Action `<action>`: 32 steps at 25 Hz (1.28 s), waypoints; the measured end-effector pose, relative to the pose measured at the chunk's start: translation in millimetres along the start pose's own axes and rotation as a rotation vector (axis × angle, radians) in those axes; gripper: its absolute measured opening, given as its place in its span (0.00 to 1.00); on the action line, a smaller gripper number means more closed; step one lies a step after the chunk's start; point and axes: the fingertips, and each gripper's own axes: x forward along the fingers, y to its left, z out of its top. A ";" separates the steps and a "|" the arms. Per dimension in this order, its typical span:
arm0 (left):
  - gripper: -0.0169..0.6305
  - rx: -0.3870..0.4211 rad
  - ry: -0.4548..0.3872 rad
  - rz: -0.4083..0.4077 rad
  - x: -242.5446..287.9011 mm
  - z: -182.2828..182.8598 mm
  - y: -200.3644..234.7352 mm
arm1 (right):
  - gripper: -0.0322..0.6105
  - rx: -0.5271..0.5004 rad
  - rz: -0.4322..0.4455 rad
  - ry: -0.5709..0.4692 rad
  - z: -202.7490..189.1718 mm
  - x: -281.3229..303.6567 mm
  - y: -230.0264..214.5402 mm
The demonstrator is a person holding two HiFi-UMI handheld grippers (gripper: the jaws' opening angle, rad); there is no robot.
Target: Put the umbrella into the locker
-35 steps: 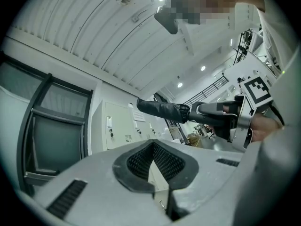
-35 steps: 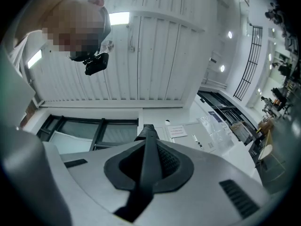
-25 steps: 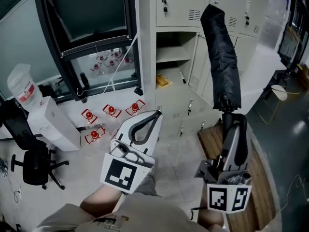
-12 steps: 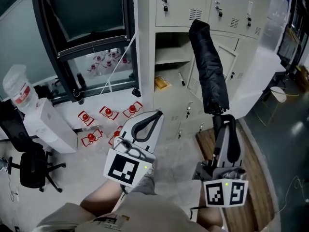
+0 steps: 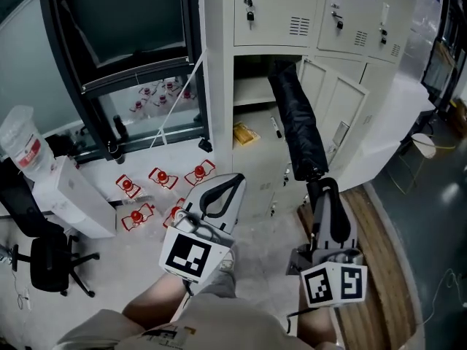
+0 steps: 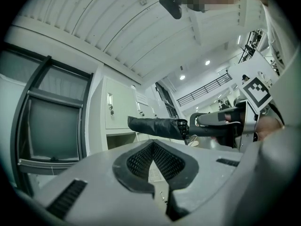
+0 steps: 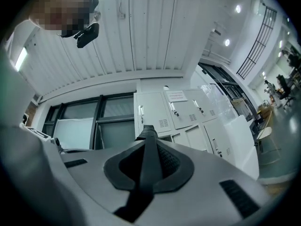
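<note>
A folded black umbrella (image 5: 298, 122) stands tilted, its handle end clamped in my right gripper (image 5: 321, 189), which is shut on it. The umbrella's top end reaches into the open compartment (image 5: 252, 75) of the beige locker (image 5: 273, 9), just under its upper edge. In the right gripper view the umbrella (image 7: 149, 149) runs straight out between the jaws of the right gripper (image 7: 148, 142). My left gripper (image 5: 221, 187) hangs shut and empty to the left, over the floor. From the left gripper (image 6: 153, 144) view the umbrella (image 6: 155, 126) lies sideways in front of the locker.
The open locker door (image 5: 339, 119) stands to the umbrella's right. A yellow item (image 5: 244, 132) and a pen (image 5: 275, 127) lie on the shelf below. Red-capped objects (image 5: 157, 177) are scattered on the floor beside a black frame (image 5: 120, 86), a white box (image 5: 69, 195) and an office chair (image 5: 47, 261).
My right gripper has carried the umbrella left and down, bringing its top end from in front of the upper doors into the open compartment. The left gripper has barely moved.
</note>
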 end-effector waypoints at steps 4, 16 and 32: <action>0.04 -0.018 0.020 0.007 16.3 -15.2 17.8 | 0.09 0.003 0.003 0.047 -21.7 28.6 -2.9; 0.04 -0.046 0.064 -0.012 81.5 -61.2 69.0 | 0.09 -0.010 -0.001 0.137 -74.9 117.0 -14.5; 0.04 -0.041 0.116 -0.090 186.0 -125.1 144.7 | 0.10 -0.022 0.015 0.238 -145.7 277.4 -17.1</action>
